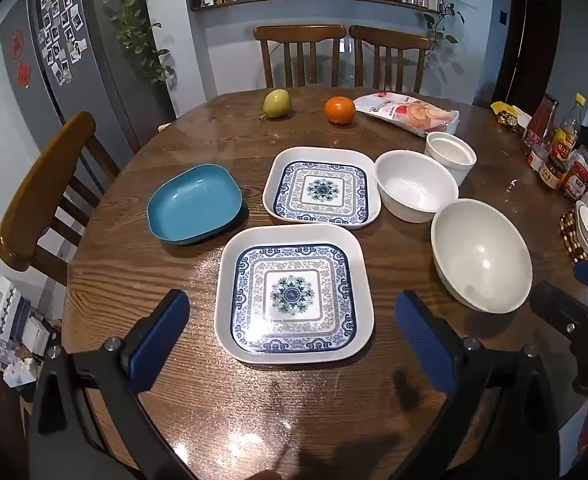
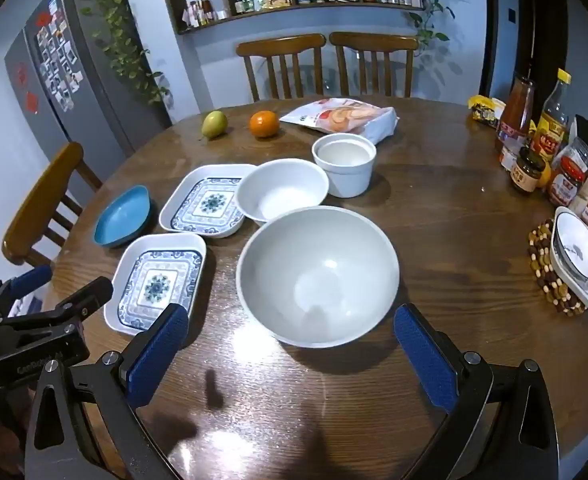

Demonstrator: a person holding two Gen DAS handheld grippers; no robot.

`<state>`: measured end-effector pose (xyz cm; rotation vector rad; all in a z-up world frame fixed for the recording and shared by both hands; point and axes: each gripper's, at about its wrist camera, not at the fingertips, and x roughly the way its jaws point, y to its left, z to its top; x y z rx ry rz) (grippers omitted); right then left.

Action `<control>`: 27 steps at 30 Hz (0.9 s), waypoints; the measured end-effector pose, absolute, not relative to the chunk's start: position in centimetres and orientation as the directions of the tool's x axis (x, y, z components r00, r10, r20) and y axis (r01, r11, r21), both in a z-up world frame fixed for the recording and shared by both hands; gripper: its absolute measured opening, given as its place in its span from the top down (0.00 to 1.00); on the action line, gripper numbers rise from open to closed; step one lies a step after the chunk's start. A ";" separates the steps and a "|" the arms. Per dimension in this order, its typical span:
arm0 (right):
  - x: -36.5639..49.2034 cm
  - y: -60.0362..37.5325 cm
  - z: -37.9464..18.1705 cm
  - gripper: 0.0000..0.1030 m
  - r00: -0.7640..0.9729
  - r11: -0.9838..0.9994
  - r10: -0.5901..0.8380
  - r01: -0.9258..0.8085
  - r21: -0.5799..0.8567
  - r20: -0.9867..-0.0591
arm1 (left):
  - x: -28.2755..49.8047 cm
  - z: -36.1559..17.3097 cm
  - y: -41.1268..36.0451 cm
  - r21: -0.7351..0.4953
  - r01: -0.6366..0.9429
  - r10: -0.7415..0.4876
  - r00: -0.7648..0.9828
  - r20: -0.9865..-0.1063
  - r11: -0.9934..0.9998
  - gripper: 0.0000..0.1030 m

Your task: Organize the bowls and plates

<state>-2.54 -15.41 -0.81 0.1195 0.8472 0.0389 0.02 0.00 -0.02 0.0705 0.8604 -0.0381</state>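
While we hover over round wooden table (image 1: pixel 142 208), left gripper (image 1: pixel 292 320) and right gripper (image 2: pixel 290 330) gape, holding nothing; patterned plate (image 1: pixel 294 294), big white bowl (image 2: pixel 317 276) on it; fridge (image 1: pixel 70 52) behind.

Bare wood of the round brown table (image 2: pixel 434 240) lies open right of the large white round bowl (image 2: pixel 317 276); leftward, the patterned square white plate (image 2: pixel 156 282) stands close beside it.
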 end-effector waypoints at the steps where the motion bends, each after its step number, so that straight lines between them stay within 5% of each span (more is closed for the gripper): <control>1: -2.5 -15.4 -0.8 0.00 0.663 0.993 0.080 0.016 0.120 -0.744 | 0.0 0.0 0.0 0.039 0.061 -0.011 0.658 -0.753 0.997 0.01; 27: -2.9 -13.0 -0.1 0.00 0.686 0.993 0.050 0.042 0.108 -0.726 | 0.1 0.6 2.2 0.039 0.084 -0.030 0.693 -0.721 0.996 0.01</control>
